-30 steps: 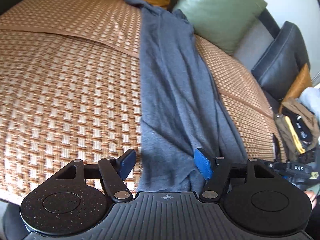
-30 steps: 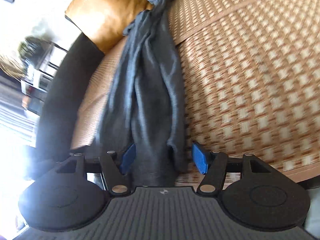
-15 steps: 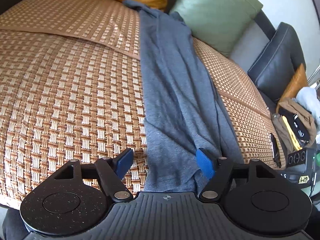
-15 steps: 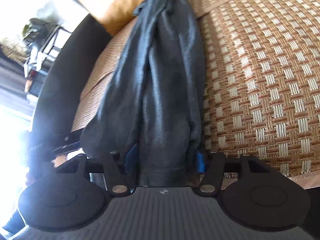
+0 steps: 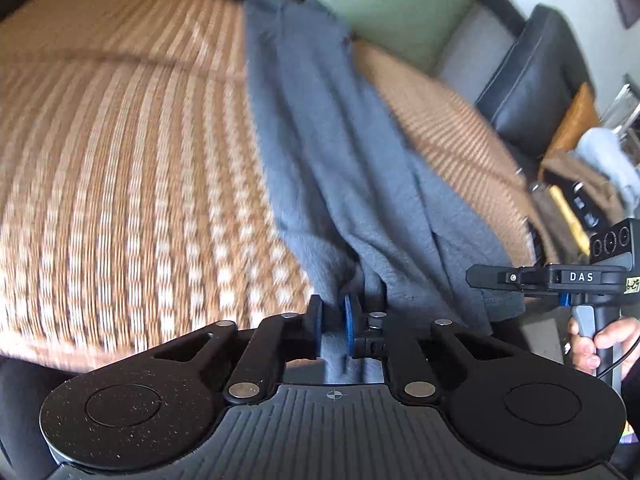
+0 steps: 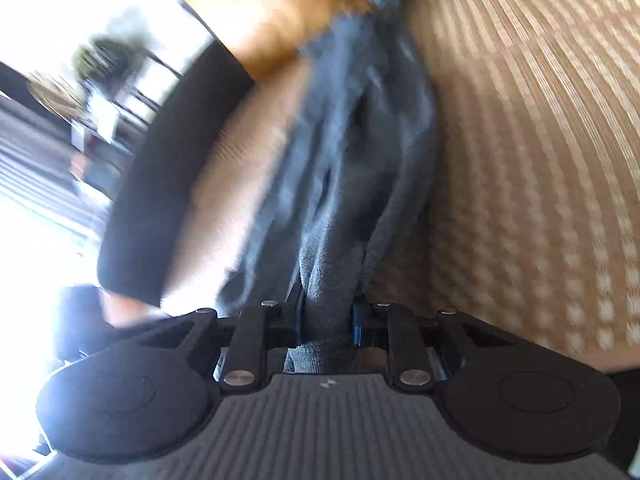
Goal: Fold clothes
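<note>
A long grey-blue garment (image 5: 328,152) lies folded into a narrow strip down the woven mat of a sofa. My left gripper (image 5: 333,322) is shut on the near left part of its hem, the cloth bunched between the blue pads. In the left wrist view the right gripper (image 5: 520,280) shows at the right edge, held by a hand (image 5: 600,340). In the right wrist view, my right gripper (image 6: 326,316) is shut on a thick bunch of the same garment (image 6: 348,160) at its near right end. Both views are blurred by motion.
The woven tan mat (image 5: 120,168) covers the seat. A mustard cushion (image 6: 272,12) and a green cushion (image 5: 400,4) lean at the far end. A dark armrest (image 6: 168,184) runs along one side. Bags and clutter (image 5: 576,196) sit beyond the sofa's right side.
Both grippers went from open around the near hem to shut on it. The cloth now bunches and lifts at the near end, and both views have become blurred.
</note>
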`<state>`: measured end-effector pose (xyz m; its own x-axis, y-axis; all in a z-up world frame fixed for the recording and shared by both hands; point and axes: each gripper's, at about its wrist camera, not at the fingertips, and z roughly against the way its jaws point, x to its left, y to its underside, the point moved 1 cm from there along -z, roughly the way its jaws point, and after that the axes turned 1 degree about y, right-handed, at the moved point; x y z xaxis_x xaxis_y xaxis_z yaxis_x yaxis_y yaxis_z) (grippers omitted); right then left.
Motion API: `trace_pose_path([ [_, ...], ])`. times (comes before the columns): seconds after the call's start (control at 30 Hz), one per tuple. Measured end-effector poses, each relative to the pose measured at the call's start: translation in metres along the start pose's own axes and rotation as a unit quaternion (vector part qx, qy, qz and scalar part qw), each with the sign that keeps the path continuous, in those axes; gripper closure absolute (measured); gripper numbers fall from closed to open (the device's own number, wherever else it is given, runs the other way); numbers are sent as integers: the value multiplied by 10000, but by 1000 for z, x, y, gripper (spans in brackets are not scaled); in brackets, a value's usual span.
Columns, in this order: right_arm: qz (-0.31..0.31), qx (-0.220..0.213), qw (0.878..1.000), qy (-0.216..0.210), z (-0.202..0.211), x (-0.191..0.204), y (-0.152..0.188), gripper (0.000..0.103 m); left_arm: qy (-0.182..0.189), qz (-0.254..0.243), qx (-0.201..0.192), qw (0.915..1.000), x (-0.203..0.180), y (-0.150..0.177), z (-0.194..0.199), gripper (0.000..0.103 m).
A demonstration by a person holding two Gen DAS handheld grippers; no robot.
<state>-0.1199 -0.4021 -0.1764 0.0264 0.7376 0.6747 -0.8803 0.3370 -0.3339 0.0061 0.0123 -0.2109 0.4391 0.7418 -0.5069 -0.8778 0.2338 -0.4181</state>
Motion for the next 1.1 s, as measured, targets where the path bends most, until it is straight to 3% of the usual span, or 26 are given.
trace_pose_path([
  [0.1,-417,-79,9991,53,-3,-18,15,68,112,219,-99,9996,5,11,5,71],
  [0.17,-578,-122,9982,-52,-2,-23,21,50,215,301,-224,9991,7,14,11,52],
  [0.3,-538,-36,9985,-37,-10,-23,26,50,344,445,-461,9974,10,6,14,47],
  [0.4,-508,29,9987,-25,-17,-22,30,50,303,367,-397,9981,2,-1,0,46],
  [0.43,-498,50,9987,-21,-19,-22,31,53,287,327,-372,9984,-1,-2,-4,46],
  [0.47,-502,95,9987,-7,-23,-20,32,68,258,228,-336,9988,-6,0,-8,49],
  [0.5,-524,141,9985,15,-26,-17,32,75,229,129,-299,9992,-11,2,-13,57],
  [0.53,-545,144,9984,-10,-26,-17,32,77,202,35,-265,9994,-15,4,-16,84],
  [0.57,-592,137,9981,-101,-23,-18,31,79,194,-9,-246,9995,-16,5,-14,94],
  [0.77,-858,203,9936,-705,3,-17,20,81,554,393,-298,9972,-8,0,21,97],
  [0.87,-872,139,9901,-1091,23,-4,0,81,844,716,-517,9925,-11,-32,34,97],
  [1.03,-812,-38,9837,-1603,31,27,-77,81,1306,1238,-887,9797,-16,-87,54,96],
  [1.1,-883,-192,9828,-1613,14,30,-117,81,1129,1328,-1169,9777,-9,-126,41,93],
])
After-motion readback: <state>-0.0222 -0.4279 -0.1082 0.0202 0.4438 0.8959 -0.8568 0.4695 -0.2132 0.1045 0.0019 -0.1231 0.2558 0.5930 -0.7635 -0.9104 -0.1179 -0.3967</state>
